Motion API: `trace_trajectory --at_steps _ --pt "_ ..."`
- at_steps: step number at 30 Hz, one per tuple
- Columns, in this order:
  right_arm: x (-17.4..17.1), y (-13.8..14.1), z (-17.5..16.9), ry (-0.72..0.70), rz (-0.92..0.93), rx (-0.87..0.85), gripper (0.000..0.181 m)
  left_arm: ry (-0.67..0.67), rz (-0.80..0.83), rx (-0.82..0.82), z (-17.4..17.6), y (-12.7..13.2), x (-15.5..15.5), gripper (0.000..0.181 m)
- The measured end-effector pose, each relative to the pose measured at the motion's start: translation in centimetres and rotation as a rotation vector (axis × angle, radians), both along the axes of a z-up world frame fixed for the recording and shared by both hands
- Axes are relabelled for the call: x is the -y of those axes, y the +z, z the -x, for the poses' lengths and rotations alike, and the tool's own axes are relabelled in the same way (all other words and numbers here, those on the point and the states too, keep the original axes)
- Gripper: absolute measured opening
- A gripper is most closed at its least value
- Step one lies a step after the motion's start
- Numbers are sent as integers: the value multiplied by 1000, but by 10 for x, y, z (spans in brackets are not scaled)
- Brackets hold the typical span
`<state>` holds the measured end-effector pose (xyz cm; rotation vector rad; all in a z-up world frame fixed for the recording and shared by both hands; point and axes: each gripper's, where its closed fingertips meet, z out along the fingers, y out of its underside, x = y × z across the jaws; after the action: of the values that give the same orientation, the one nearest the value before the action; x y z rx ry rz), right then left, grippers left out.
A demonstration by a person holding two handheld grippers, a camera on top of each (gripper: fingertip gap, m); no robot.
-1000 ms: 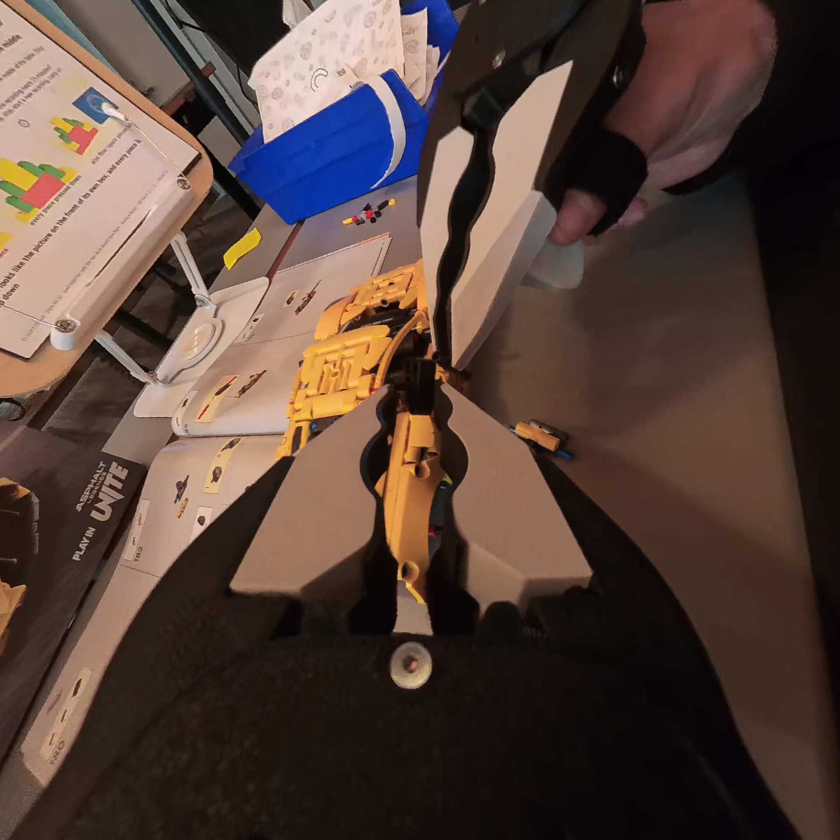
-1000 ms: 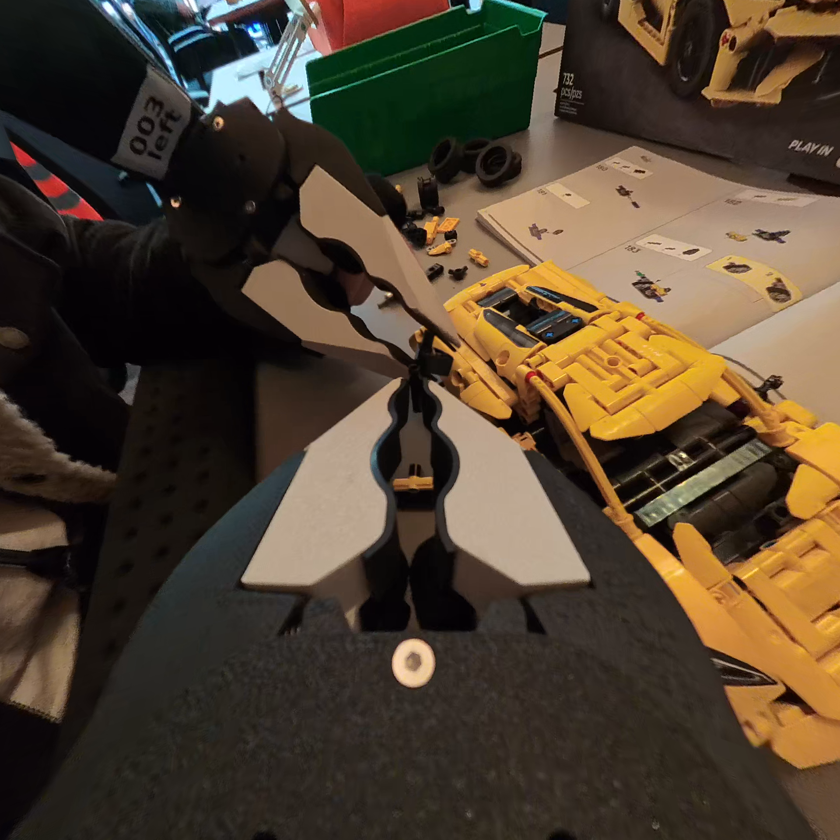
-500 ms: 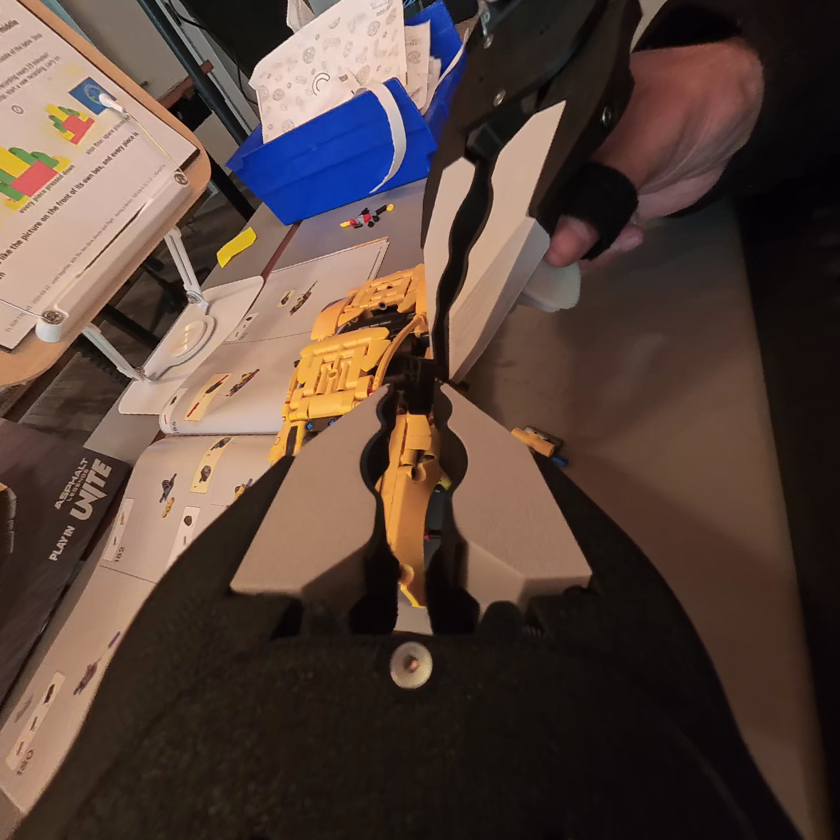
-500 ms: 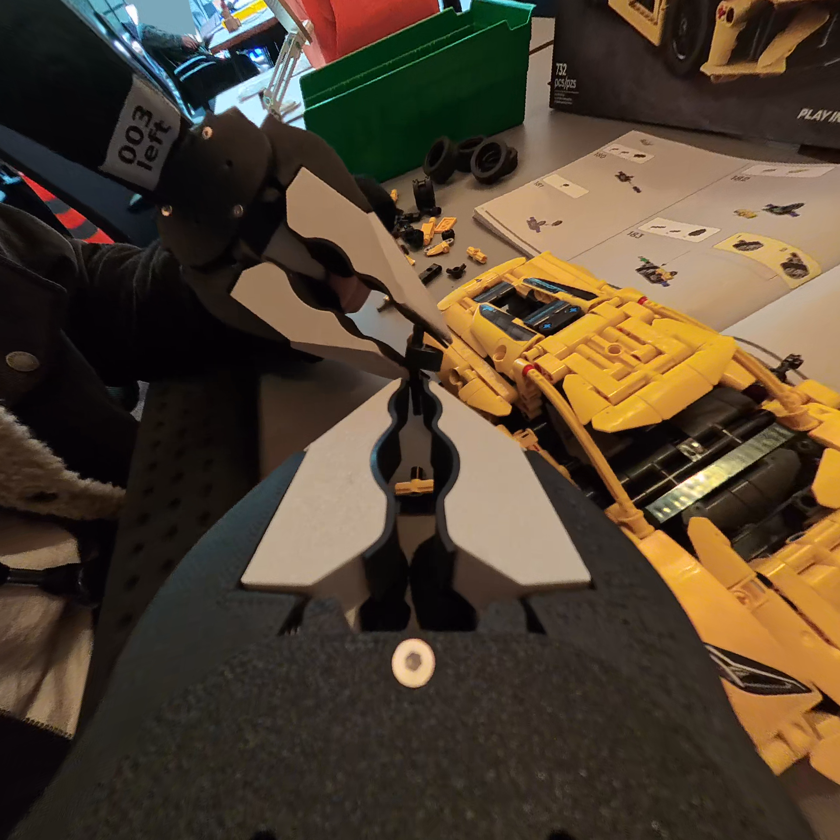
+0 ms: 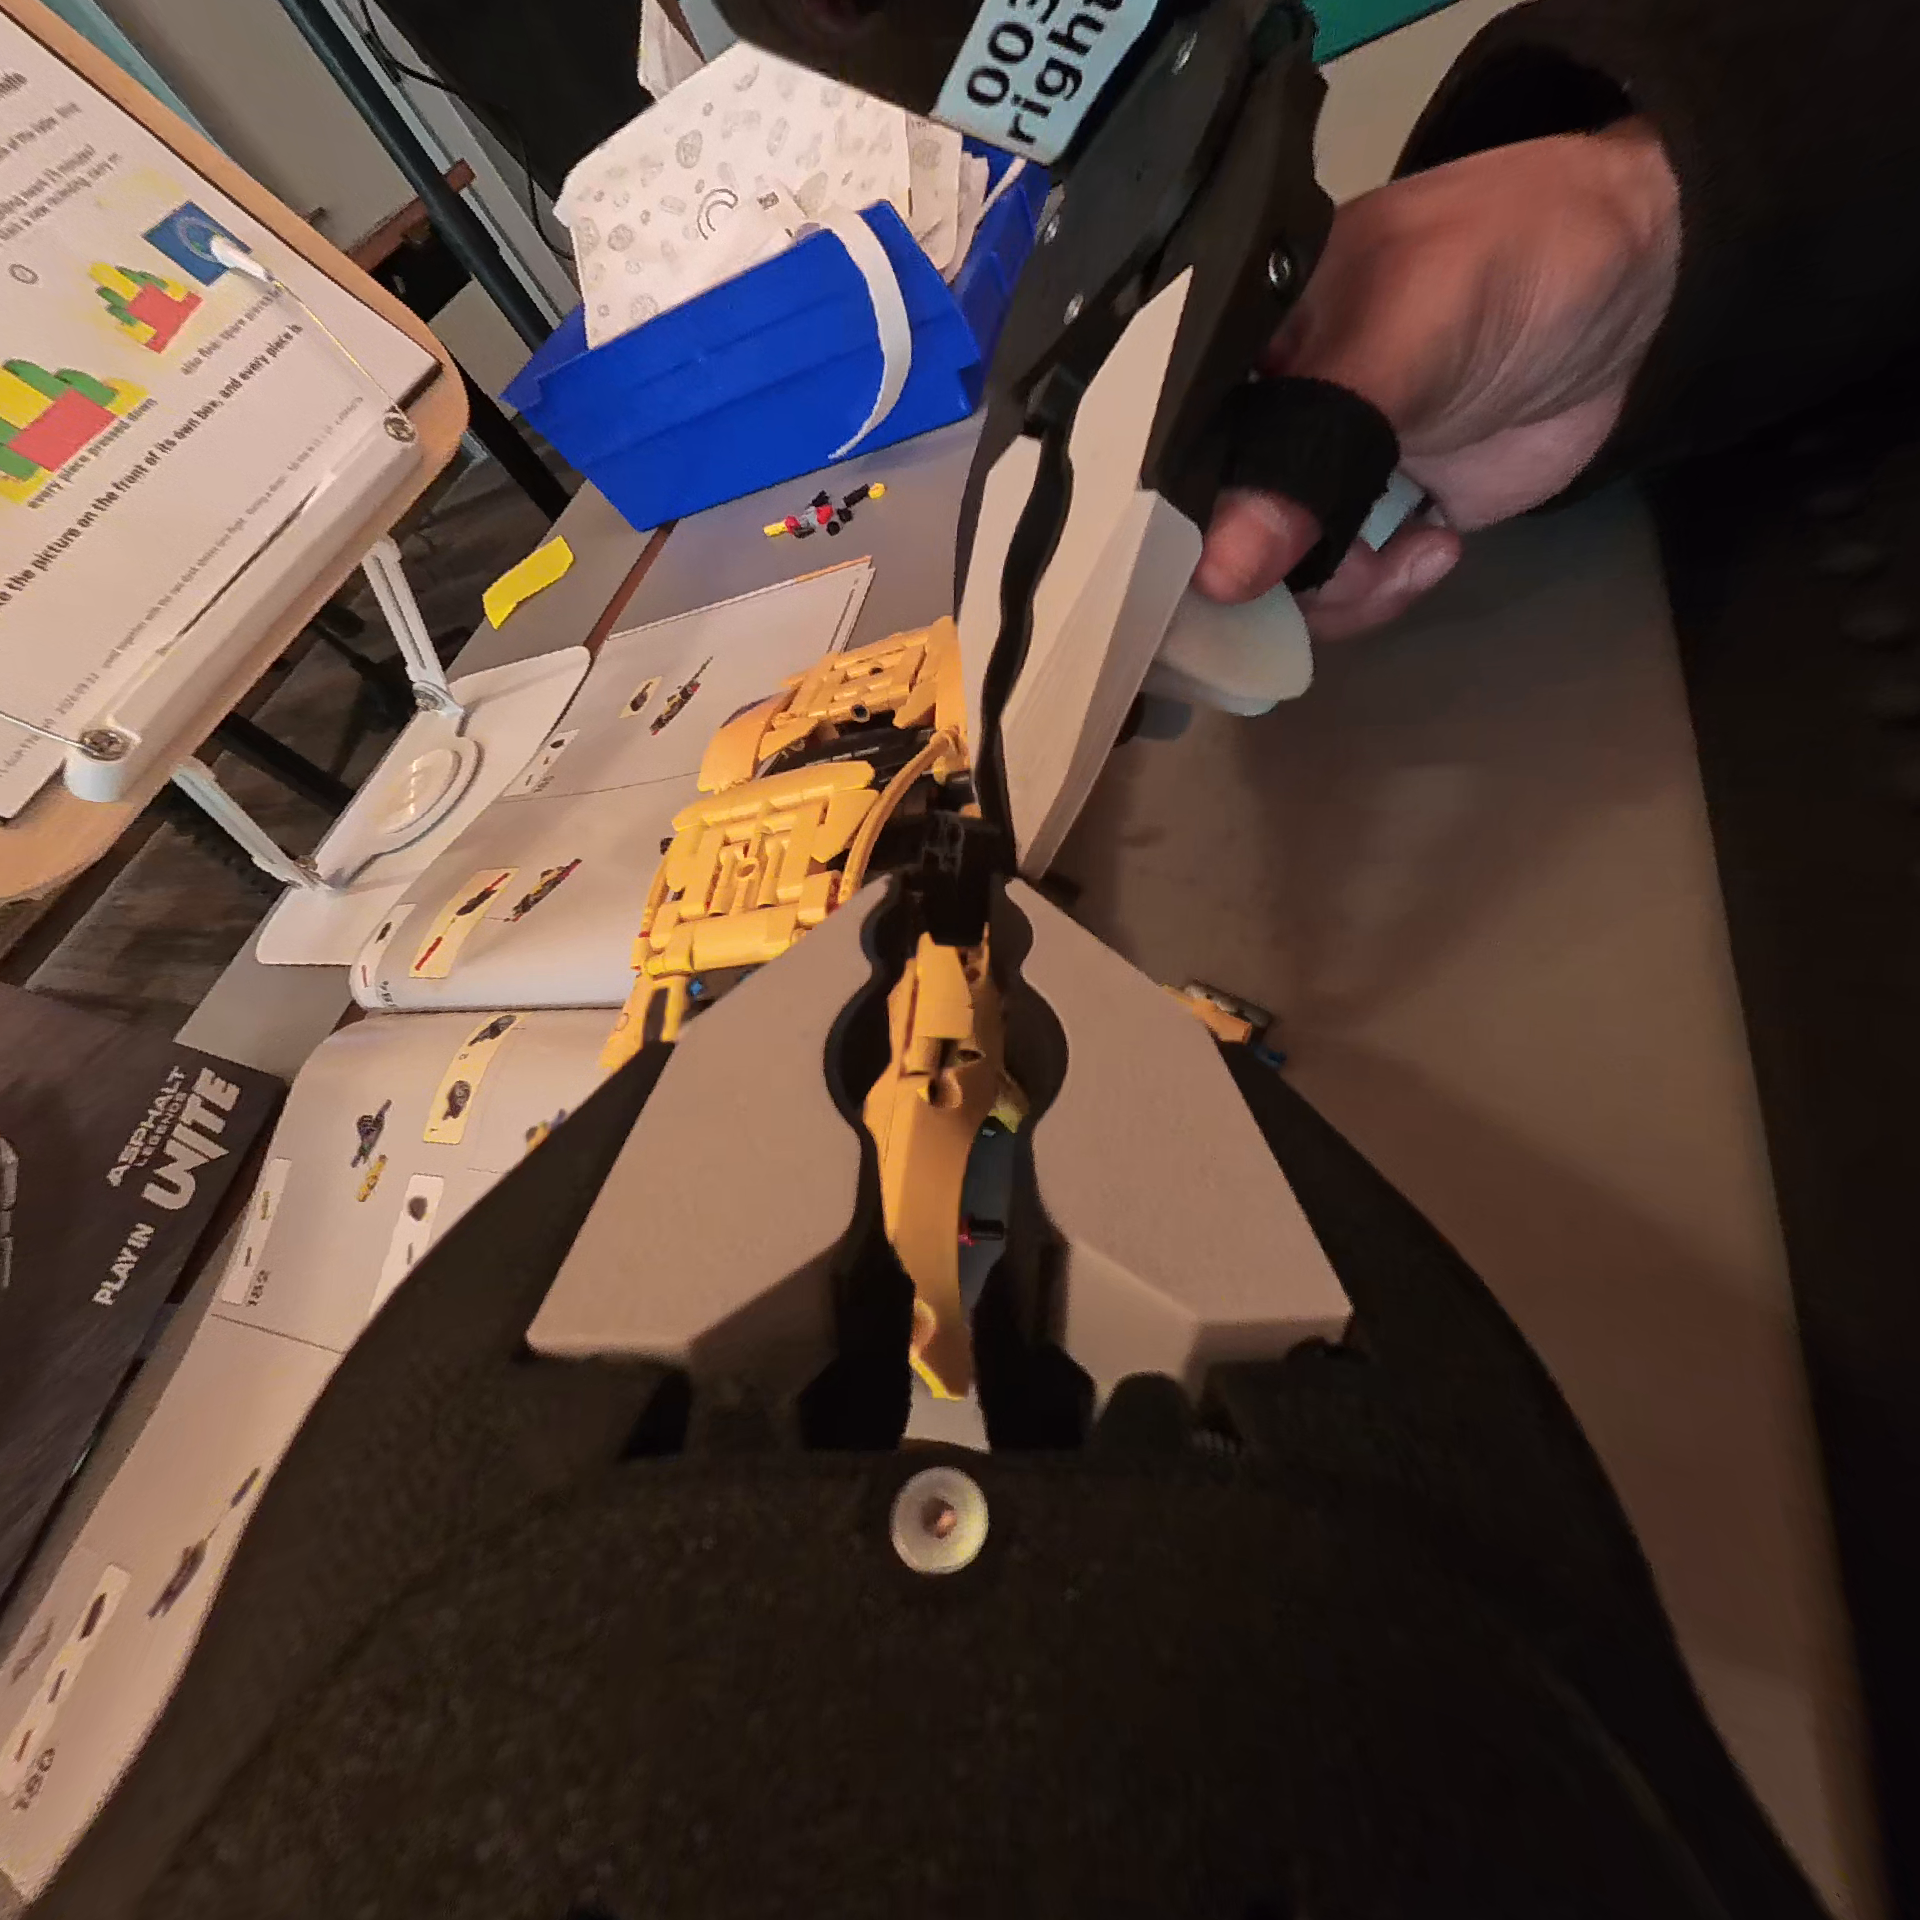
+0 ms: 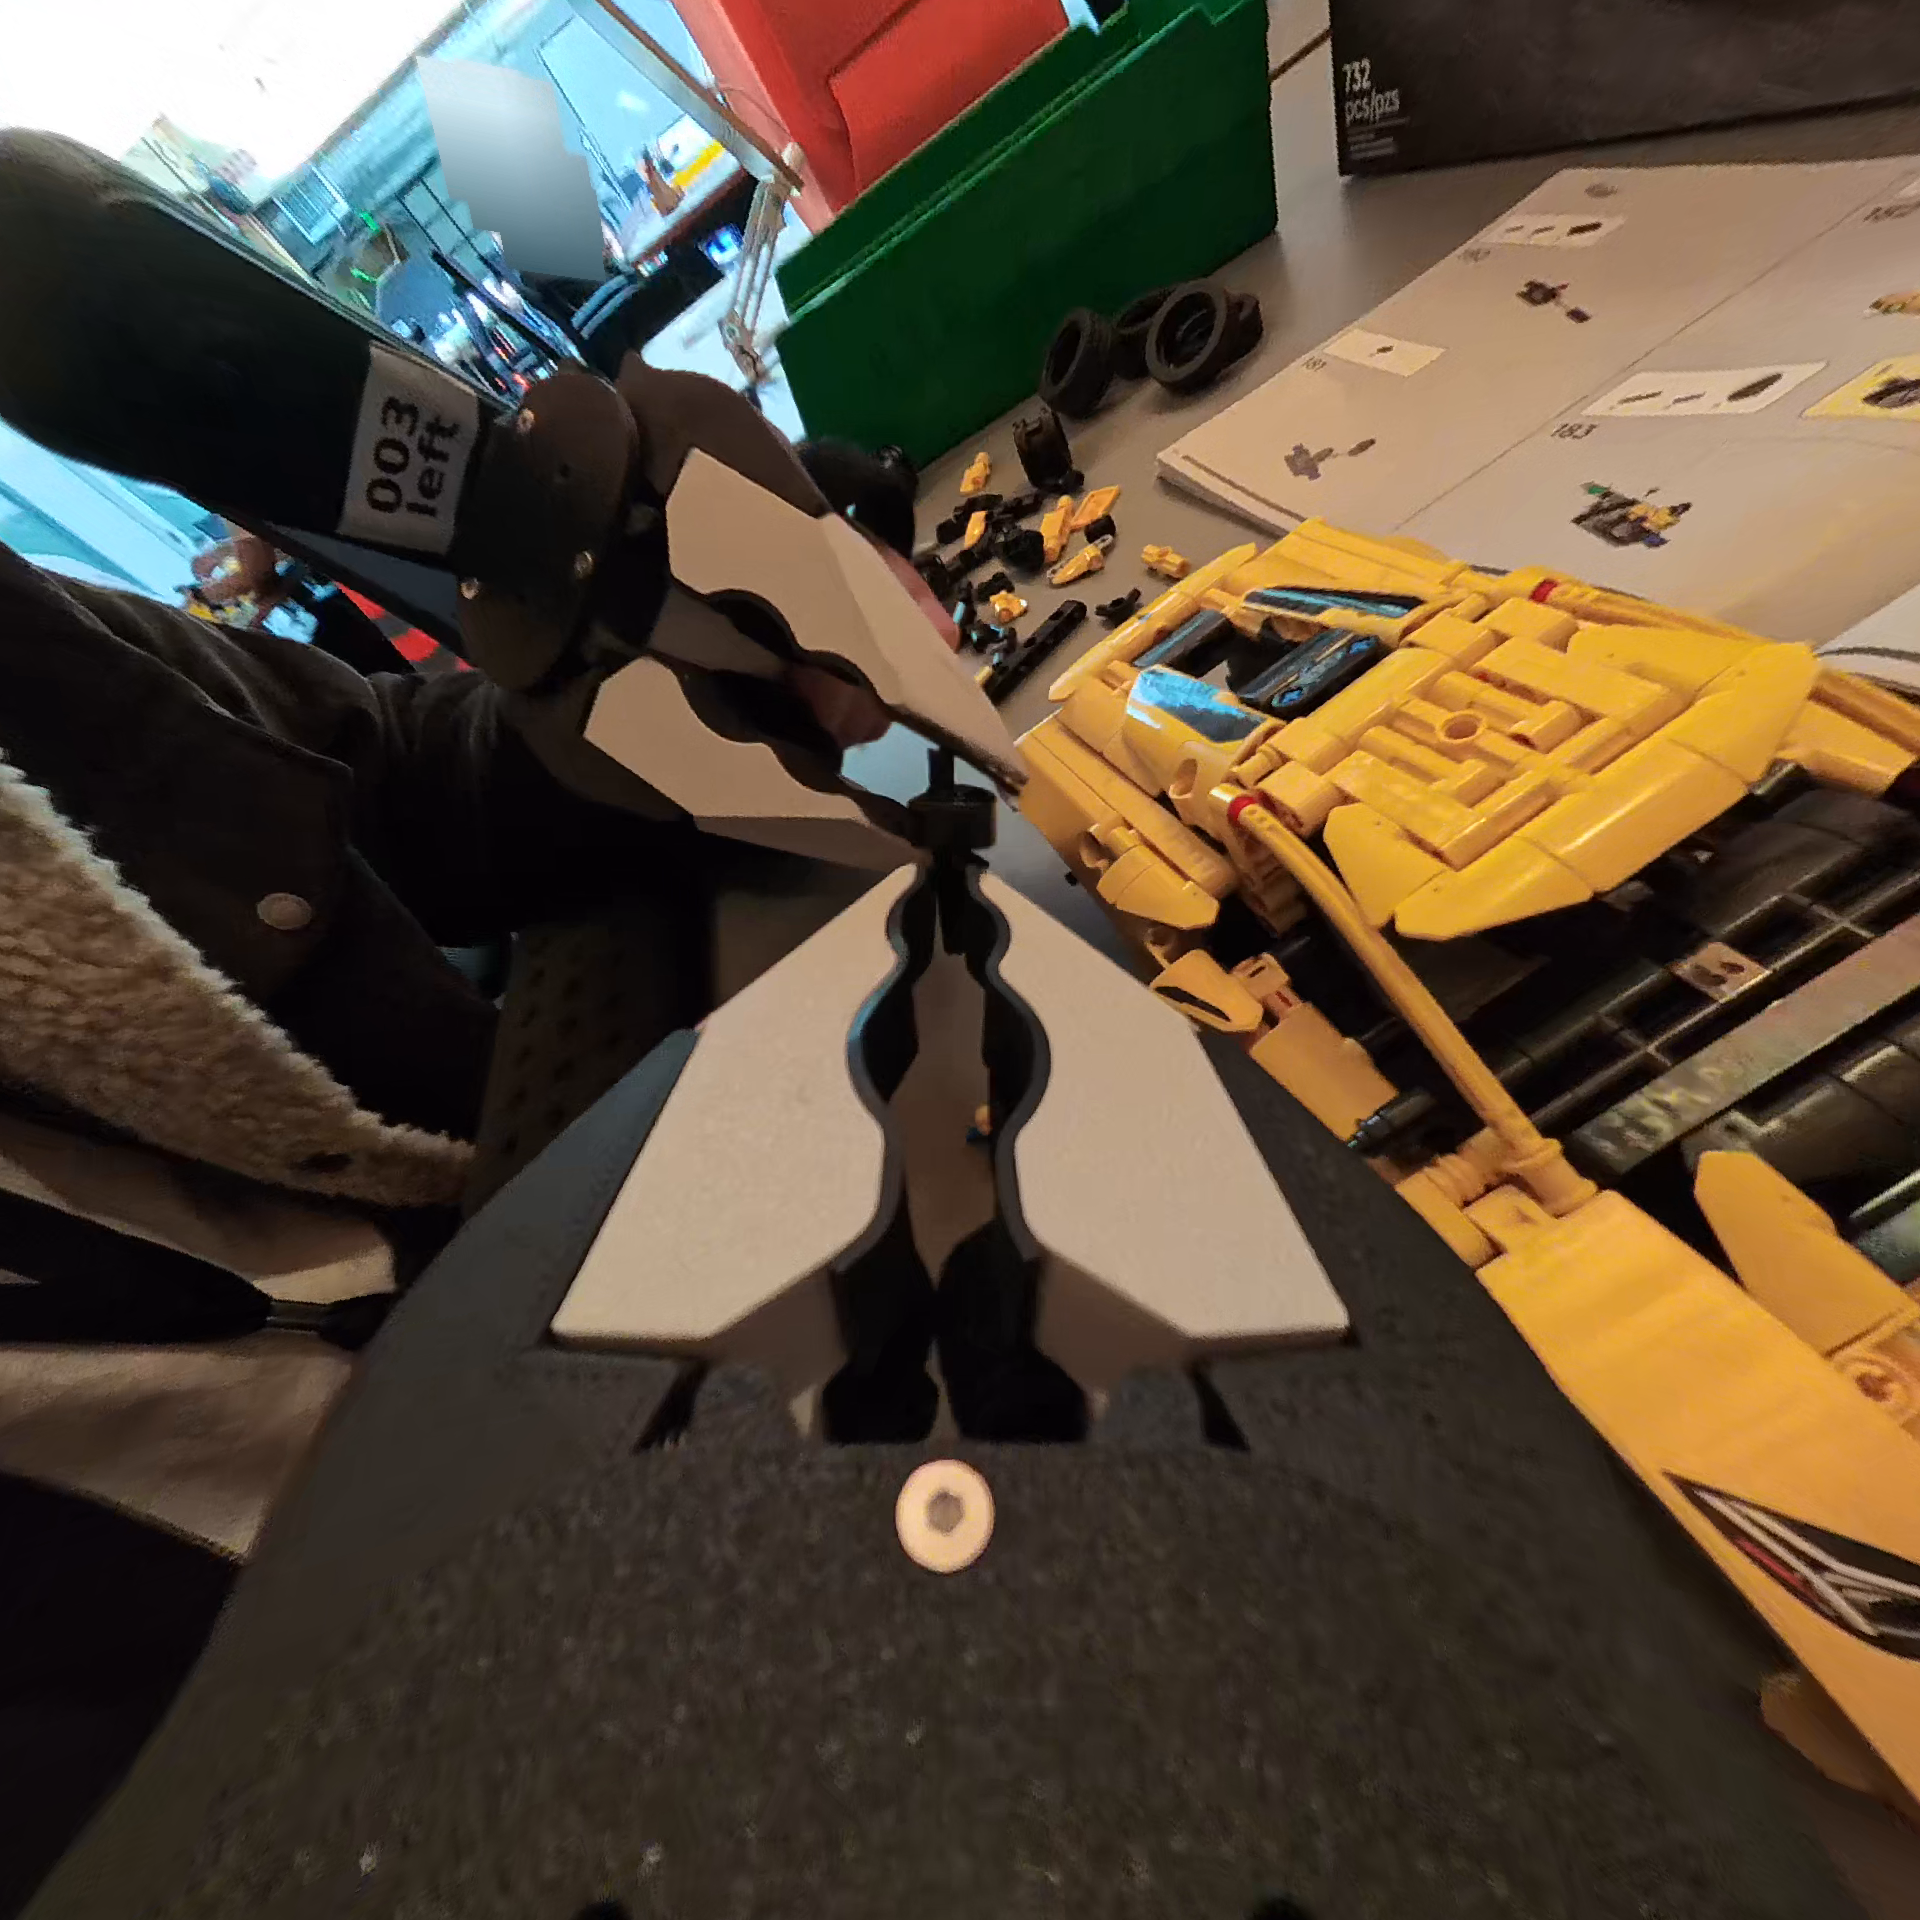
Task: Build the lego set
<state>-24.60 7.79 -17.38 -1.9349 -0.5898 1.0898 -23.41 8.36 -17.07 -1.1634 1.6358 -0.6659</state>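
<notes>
A small black lego piece (image 6: 951,816) is held between the tips of both grippers, just off the front corner of the yellow lego car (image 6: 1455,727). My right gripper (image 6: 951,883) is shut on its stem. My left gripper (image 5: 951,899) is shut on the same black piece (image 5: 948,883) from the opposite side. In the left wrist view the car (image 5: 758,862) lies behind the tips and partly shows through the finger gap. The right gripper (image 5: 997,831) comes down from above there; the left gripper (image 6: 961,790) enters the right wrist view from the left.
Open instruction booklets (image 6: 1558,416) (image 5: 520,904) lie beside the car. Loose small pieces (image 6: 1039,540), black tyres (image 6: 1174,332) and a green bin (image 6: 1039,208) are behind it. A blue bin (image 5: 748,384), the set's box (image 5: 104,1195) and a sheet on a stand (image 5: 156,416) are at the left. Less than 4 cm separates the two grippers' tips.
Both grippers stay tip to tip on the black piece. The right wrist view has tilted and moved closer to the car. The left gripper has shifted slightly.
</notes>
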Motion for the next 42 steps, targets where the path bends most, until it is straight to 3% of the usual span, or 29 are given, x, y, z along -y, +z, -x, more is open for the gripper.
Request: trace_trajectory --at_steps 4,7,10,15,34,42 --pt "-6 19 -15 -38 -22 -107 3 79 -38 -8 4 4 -17 15" --pt "-12 40 -22 -88 -101 -195 3 37 -132 -35 1 -1 -6 14" --pt "-11 35 -9 -66 -93 -163 2 33 -250 -79 -1 -8 -2 15" --pt "-12 22 1 -48 -69 -106 3 16 -191 -63 0 -5 1 15" --pt "-8 9 -2 -12 -120 76 3 13 -242 -133 1 -18 -2 15" --pt "-17 3 -5 -119 -193 278 3 147 -480 -212 1 -22 -17 15"
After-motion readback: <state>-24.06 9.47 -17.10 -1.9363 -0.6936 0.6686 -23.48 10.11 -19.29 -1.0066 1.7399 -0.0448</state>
